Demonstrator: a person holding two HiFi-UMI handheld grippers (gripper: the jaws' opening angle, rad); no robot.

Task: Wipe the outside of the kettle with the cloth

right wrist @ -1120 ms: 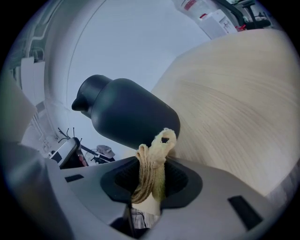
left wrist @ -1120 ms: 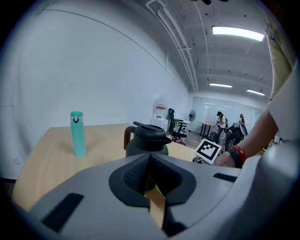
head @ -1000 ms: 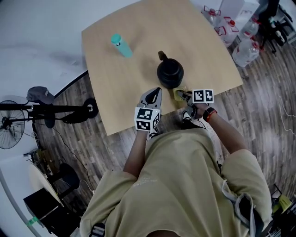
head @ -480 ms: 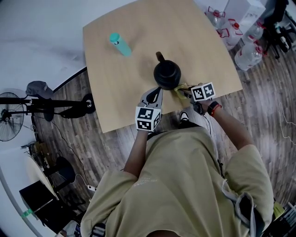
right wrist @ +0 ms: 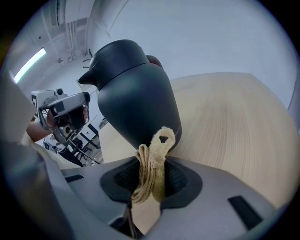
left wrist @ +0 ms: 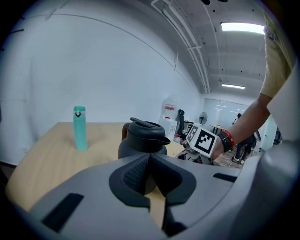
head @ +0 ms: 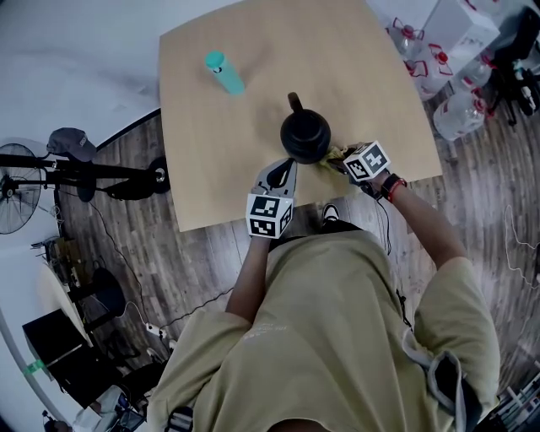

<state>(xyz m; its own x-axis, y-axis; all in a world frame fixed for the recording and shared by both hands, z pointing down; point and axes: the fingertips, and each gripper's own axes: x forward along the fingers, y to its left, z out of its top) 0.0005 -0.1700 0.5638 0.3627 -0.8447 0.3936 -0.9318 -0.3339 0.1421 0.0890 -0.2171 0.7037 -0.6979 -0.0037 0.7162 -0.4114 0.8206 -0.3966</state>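
Head view: the black kettle [head: 305,135] stands on the desk [head: 211,110]. Left gripper view: the left tool [left wrist: 150,158] is closed on nothing, with the kettle just ahead. Right gripper view: the right tool [right wrist: 151,177] pinches the yellow cloth [right wrist: 158,145] against the kettle's lower side.

A light wooden table [head: 228,126] is in front of me. A teal bottle [head: 223,72] stands upright on it, toward the far left corner, all by itself. The floor [head: 485,211] around the table is dark wood planks. On my left is a fan [head: 12,196]. Near the fan, a dark cap [head: 74,143] sits on a black stand. A thin cable [head: 114,253] runs along the floor there. On my far right are big clear water jugs [head: 460,114], next to white boxes [head: 462,25]. Long lights [left wrist: 242,27] shine on the ceiling.
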